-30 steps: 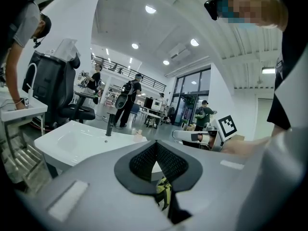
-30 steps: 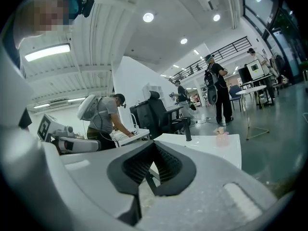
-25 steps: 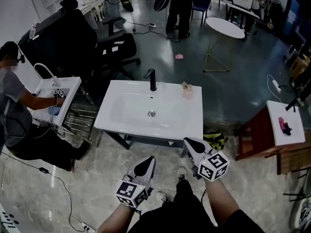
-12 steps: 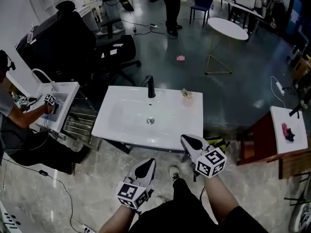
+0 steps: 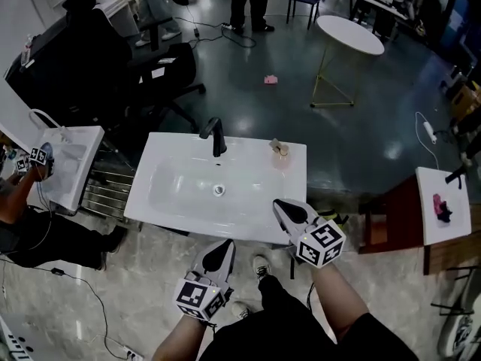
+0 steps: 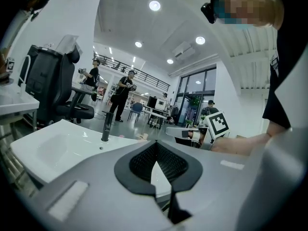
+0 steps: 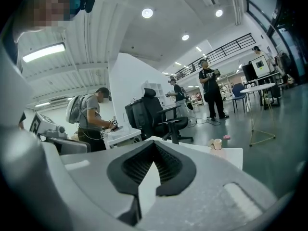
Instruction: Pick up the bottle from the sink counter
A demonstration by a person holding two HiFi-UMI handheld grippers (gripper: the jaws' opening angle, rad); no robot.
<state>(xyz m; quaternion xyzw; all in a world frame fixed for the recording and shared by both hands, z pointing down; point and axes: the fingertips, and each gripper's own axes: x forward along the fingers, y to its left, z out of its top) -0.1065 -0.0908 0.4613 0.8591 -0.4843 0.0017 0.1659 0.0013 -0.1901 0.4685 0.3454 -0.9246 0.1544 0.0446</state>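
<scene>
Head view: bottle [image 5: 281,155] on counter [image 5: 299,173] rim (far-right)

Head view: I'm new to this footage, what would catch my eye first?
A white sink fills the middle, with a black tap at its back edge and a small bottle on its back right corner. Nearer the camera, the left claw and right claw, both shut and empty, point toward it.

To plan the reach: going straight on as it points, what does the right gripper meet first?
Probably the sink, towards the tap; depth is unclear. The bottle stands right of that line.
</scene>
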